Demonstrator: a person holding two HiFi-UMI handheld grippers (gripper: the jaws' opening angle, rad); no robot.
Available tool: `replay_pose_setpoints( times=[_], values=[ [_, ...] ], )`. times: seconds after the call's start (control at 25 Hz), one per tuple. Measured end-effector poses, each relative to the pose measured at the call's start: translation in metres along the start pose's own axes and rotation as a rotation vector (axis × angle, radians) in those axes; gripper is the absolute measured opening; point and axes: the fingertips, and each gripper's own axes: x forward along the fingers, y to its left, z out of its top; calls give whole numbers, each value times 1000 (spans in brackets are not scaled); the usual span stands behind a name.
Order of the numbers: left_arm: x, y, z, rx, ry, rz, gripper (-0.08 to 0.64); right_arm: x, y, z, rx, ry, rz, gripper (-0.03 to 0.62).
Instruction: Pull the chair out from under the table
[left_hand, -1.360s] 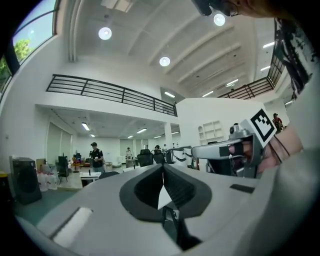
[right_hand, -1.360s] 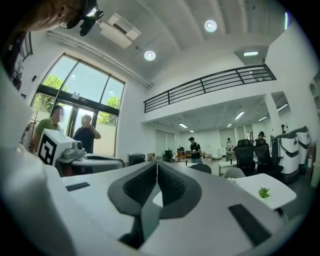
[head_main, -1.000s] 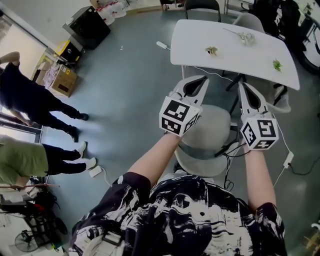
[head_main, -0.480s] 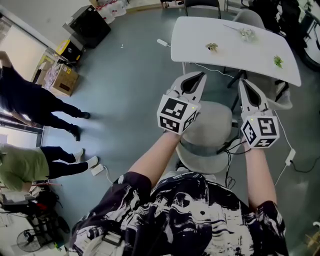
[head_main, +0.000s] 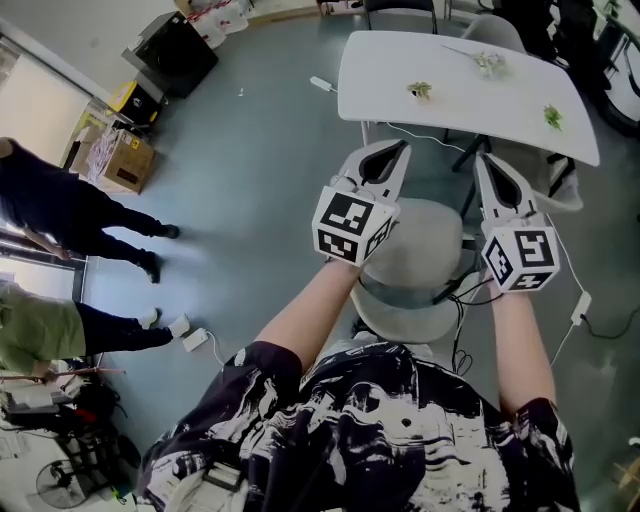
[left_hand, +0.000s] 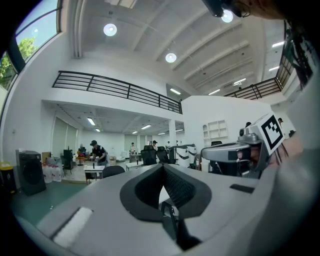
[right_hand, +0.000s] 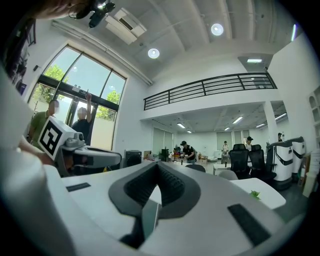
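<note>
The chair (head_main: 420, 258) was seen below, between the left gripper (head_main: 392, 150) and right gripper (head_main: 486, 162), equally near; all fingers were closed, empty.

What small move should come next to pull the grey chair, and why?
Probably open both tools and lower them toward the grey rounded chair: the left tool and the right tool are shut and empty, held above it, touching nothing.

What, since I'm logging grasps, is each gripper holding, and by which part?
Nothing. The left gripper and right gripper are both shut and empty, above the grey chair.
</note>
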Motion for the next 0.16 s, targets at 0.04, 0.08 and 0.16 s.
replay_pose_setpoints(
  times=[0.04,0.08,0.16],
  values=[
    [-1,-1,1,1,0,-1,3,-1,1,1,-3,0,0,0],
    [-2,-2,2,2,-1,-2,3,-2,1,2,-6,1,-1,0],
    [-2,-4,3,4,-1,-5,3,-4,2,3,-11,2,-1,0]
  ],
)
